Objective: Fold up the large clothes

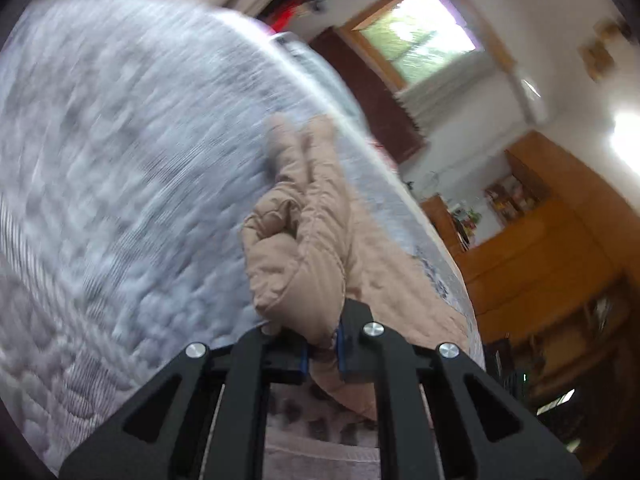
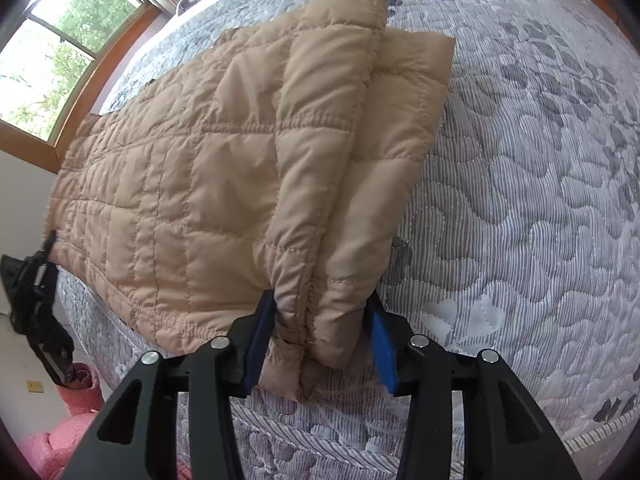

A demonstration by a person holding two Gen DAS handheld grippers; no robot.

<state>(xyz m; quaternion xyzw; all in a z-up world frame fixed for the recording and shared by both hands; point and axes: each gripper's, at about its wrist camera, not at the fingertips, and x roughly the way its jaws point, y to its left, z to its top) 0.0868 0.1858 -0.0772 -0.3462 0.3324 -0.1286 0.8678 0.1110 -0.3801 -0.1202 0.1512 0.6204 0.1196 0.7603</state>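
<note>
A tan quilted jacket [image 2: 200, 180] lies on the grey leaf-patterned bed quilt [image 2: 520, 200], with one side folded over into a thick layered edge. My right gripper [image 2: 320, 332] is shut on the near end of that folded edge, and its blue pads press the bundle from both sides. In the left wrist view, my left gripper [image 1: 322, 350] is shut on a bunched corner of the jacket [image 1: 304, 240], lifted above the quilt [image 1: 120, 160]. The picture there is blurred. The left gripper [image 2: 36, 300] also shows at the jacket's far left corner in the right wrist view.
The bed's edge runs close to both grippers. A wood-framed window [image 2: 52, 48] stands beyond the bed. Wooden cabinets and shelves [image 1: 540, 260] line the wall on the right. A pink item [image 2: 76, 400] sits on the floor by the bed.
</note>
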